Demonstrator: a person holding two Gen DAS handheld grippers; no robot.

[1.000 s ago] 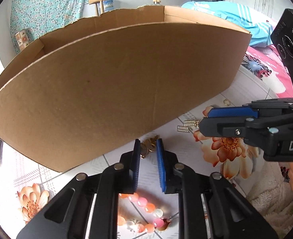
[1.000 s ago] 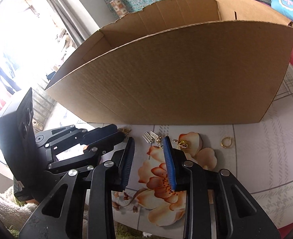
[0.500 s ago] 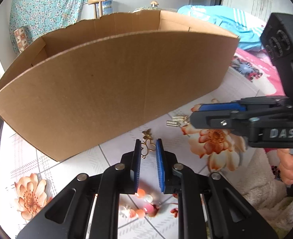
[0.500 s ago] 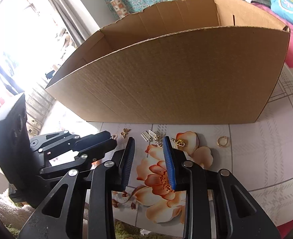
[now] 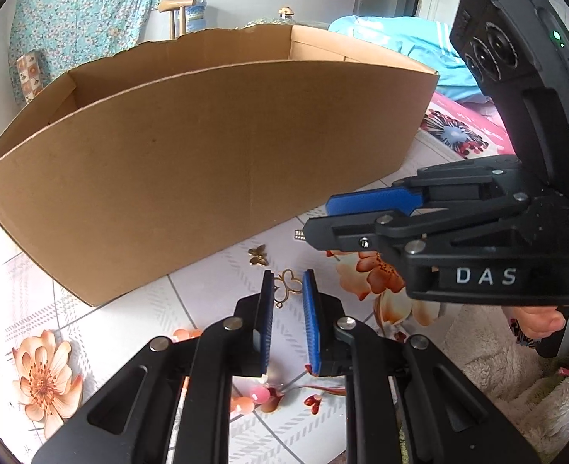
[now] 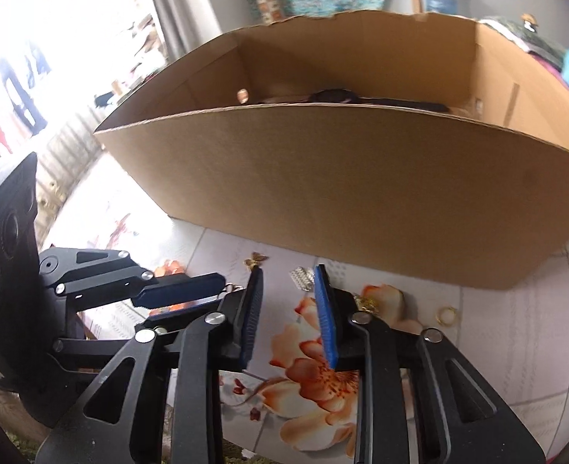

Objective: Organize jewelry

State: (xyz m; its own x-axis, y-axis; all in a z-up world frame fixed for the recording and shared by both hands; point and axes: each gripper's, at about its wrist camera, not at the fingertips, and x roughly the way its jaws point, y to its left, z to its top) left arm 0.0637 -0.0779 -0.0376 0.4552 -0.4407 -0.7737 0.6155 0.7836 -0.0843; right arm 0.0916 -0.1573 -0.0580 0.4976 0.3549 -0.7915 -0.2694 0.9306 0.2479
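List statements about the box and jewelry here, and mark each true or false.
1. The cardboard box is open at the top. True.
2. The gold ring lies inside the box. False: it lies on the tablecloth, outside the box.
3. An outline butterfly pendant shows between the tips of the left gripper's jaws. True.
4. The tablecloth is plain white. False: it has orange flowers printed on it.
5. The box is empty. False: the right wrist view shows a dark item lying inside it.
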